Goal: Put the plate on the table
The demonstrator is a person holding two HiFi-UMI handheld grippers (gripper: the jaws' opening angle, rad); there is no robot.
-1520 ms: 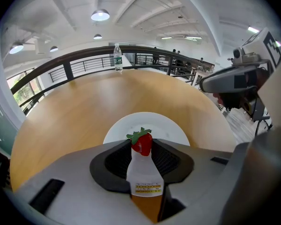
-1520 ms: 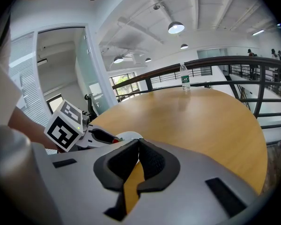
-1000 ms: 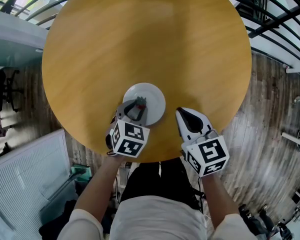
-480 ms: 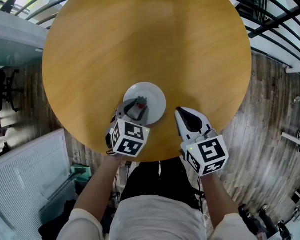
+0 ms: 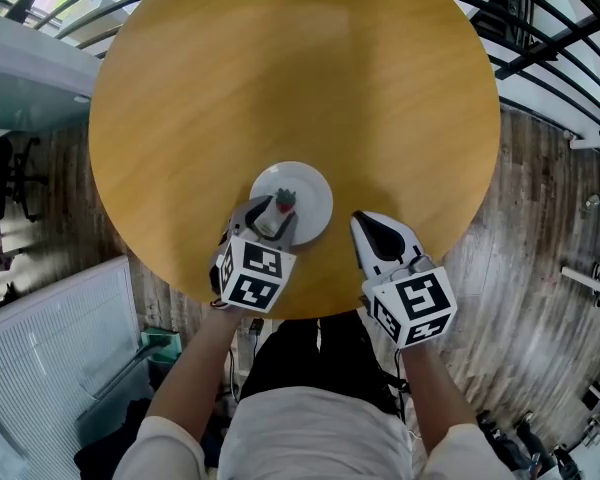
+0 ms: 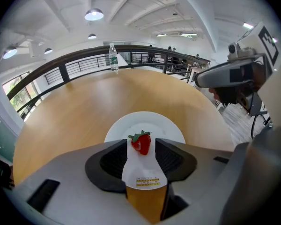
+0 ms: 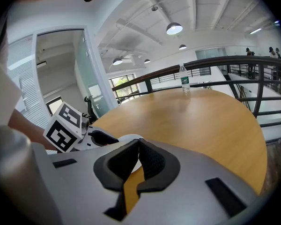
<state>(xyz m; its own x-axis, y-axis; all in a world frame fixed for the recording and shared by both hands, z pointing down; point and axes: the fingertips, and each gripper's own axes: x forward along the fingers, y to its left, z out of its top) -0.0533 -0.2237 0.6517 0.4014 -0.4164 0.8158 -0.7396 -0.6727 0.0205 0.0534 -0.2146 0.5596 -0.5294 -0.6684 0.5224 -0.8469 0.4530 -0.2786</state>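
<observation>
Shows the white plate [image 5: 305, 183] lying flat on the round wooden table [image 5: 300, 68], close to its near edge, with a red strawberry [image 5: 285, 199] on the plate's near side. Has the left gripper [image 5: 276, 213] with jaws spread wide after just opening, the plate's near rim and the strawberry in the gap, nothing clamped. Puts the right gripper [image 7: 138, 144] just beside the plate, jaws closed and empty.

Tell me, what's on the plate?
A red strawberry sits on the plate between the jaws of the left tool, just opened. The tool hides the near rim.
</observation>
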